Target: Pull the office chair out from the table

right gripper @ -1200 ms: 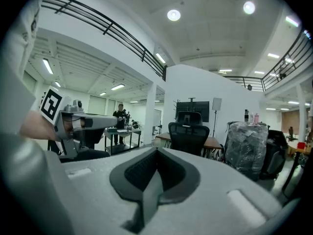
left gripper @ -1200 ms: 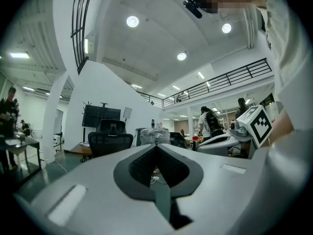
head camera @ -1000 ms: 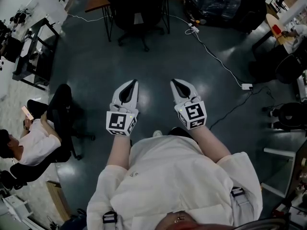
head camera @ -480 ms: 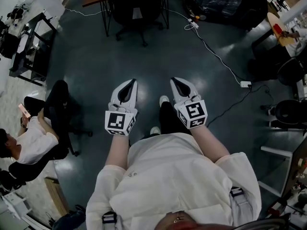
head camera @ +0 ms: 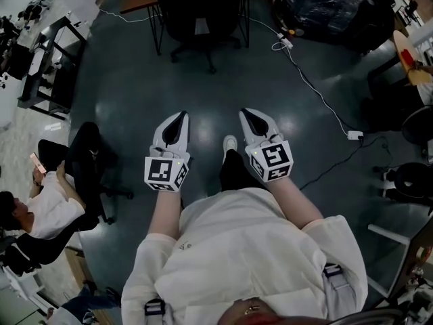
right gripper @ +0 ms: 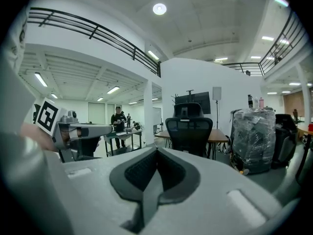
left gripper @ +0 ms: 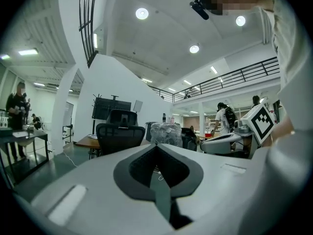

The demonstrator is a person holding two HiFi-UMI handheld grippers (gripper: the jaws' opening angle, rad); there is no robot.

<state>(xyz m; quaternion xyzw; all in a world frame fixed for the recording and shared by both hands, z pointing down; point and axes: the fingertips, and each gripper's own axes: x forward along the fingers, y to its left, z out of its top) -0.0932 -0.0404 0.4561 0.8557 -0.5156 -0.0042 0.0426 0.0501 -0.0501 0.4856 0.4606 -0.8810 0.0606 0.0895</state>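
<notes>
Office chair (right gripper: 190, 130), black, perhaps mesh-backed, at brown wooden table (right gripper: 220, 135).

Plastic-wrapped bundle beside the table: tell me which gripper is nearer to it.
Right. The right gripper is short of the plastic-wrapped bundle, which lies ahead and to its right across bare floor. The left gripper is level with the right one but farther to the left.

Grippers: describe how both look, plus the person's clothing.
The left gripper and right gripper have pale grey pointed shells with dark teardrop insets. Each bears a cube with black-and-white square markers. No cables show. The person wears a white short-sleeved shirt.
</notes>
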